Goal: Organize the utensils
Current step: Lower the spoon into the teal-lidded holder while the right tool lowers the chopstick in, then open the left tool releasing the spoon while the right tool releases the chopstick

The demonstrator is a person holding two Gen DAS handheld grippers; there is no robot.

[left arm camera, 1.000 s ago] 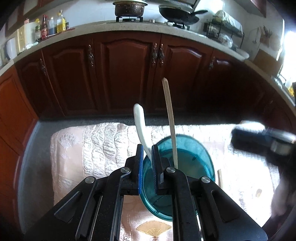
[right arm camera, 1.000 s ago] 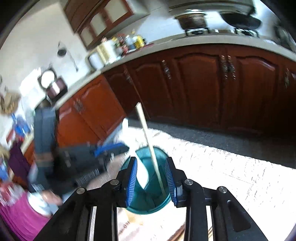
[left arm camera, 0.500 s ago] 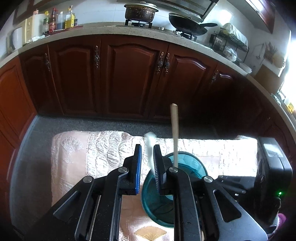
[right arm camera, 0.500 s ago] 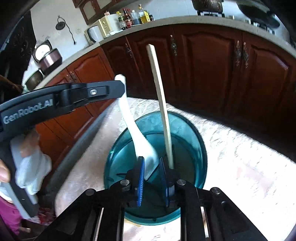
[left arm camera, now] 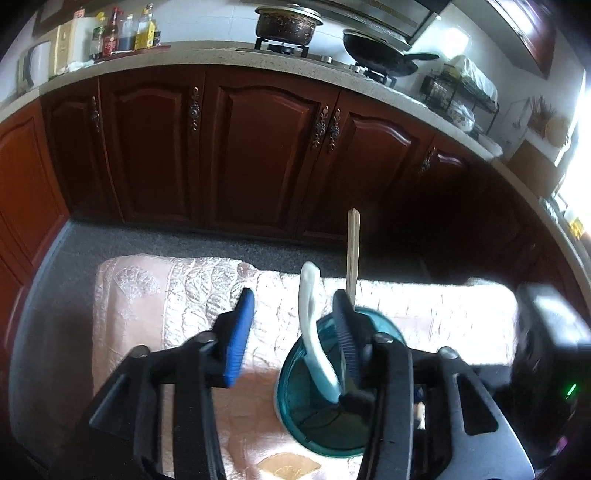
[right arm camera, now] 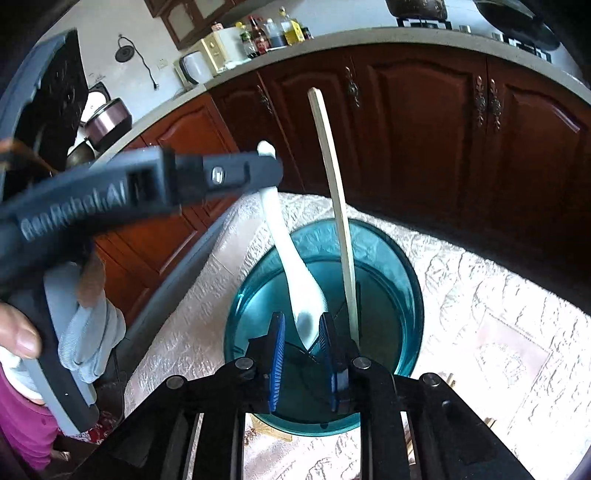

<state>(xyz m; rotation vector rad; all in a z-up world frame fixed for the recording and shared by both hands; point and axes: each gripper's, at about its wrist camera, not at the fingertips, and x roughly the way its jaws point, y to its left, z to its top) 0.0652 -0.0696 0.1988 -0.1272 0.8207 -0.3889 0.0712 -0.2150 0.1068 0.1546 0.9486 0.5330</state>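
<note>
A teal round utensil holder [left arm camera: 321, 413] [right arm camera: 384, 269] stands on a pale quilted cloth [left arm camera: 147, 295]. A white spoon [left arm camera: 310, 325] [right arm camera: 295, 273] and a thin wooden stick [left arm camera: 351, 254] [right arm camera: 338, 218] stand in it. My left gripper [left arm camera: 291, 332] is open, its fingers either side of the spoon's handle without touching. It shows from the side in the right wrist view [right arm camera: 258, 173], level with the spoon's top. My right gripper [right arm camera: 301, 354] hovers over the holder's near rim, jaws narrowly apart around the spoon's bowl; contact is unclear.
Dark red kitchen cabinets [left arm camera: 258, 147] run behind the cloth under a stone counter with a pot [left arm camera: 286, 26], a pan [left arm camera: 380, 55] and bottles [left arm camera: 125, 29]. Grey floor [left arm camera: 184, 240] lies between cloth and cabinets. More stick ends [right arm camera: 448, 378] lie beside the holder.
My left gripper opened and let go of the white spoon, which now stands in the holder. My right gripper closed in over the holder, then its jaws widened slightly.
</note>
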